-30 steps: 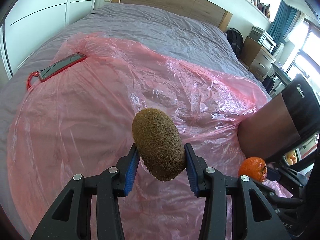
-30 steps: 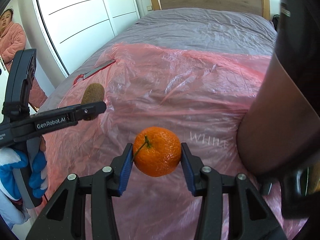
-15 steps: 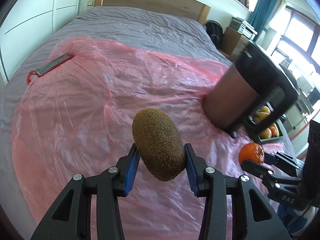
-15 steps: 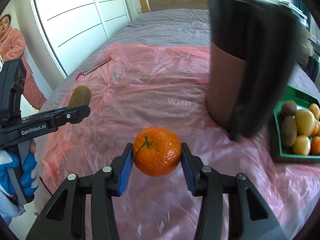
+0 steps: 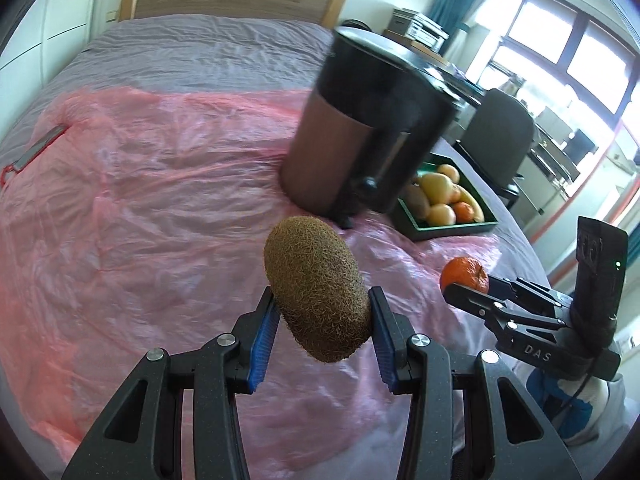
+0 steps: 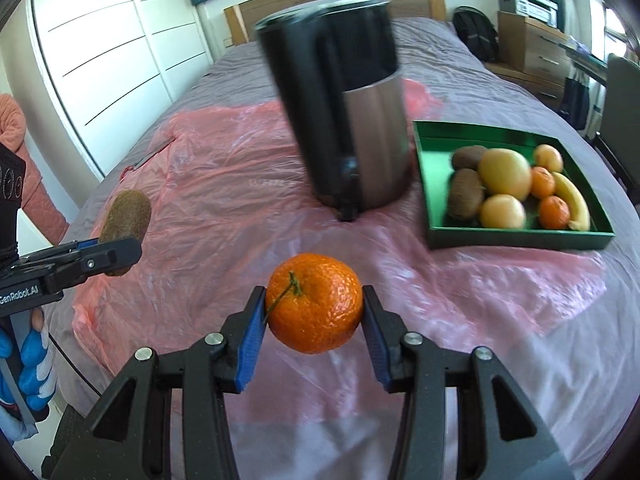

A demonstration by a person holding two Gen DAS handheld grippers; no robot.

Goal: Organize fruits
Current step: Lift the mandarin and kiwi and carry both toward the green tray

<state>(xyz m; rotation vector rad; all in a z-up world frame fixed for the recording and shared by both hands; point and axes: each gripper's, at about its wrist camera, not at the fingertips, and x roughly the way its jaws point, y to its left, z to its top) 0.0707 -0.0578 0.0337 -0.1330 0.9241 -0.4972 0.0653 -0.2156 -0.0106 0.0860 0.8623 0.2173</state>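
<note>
In the left wrist view, the left gripper (image 5: 322, 316) has its blue pads pressed on both flanks of a fuzzy brown kiwi (image 5: 316, 292), held clear above the pink plastic sheet (image 5: 140, 208) that covers the grey bed (image 5: 192, 44). Farther off stands a tall metal pedal bin (image 5: 360, 136) with a black lid, resting on the sheet. Just right of the bin lies a green tray (image 5: 452, 228) with fruit in it. At the near right, the right gripper (image 5: 466, 286) shows from the side, closed around a mandarin (image 5: 465, 274). A red-edged flat object (image 5: 32, 152) lies at the far left edge of the sheet; what it is cannot be told.

In the right wrist view, the right gripper (image 6: 314, 316) grips the mandarin (image 6: 315, 302) between its pads, jaws moderately wide to fit the fruit, stem facing the camera. The bin (image 6: 352, 120), blurred, stands in the middle distance, with the tray (image 6: 516, 236) just to its right holding kiwis, yellow round fruit, small oranges and a banana (image 6: 574, 200). At the left, the left gripper (image 6: 116, 254) carries the kiwi (image 6: 125, 210) above the sheet's (image 6: 224, 200) edge, a blue-gloved hand (image 6: 32, 364) below it.
</note>
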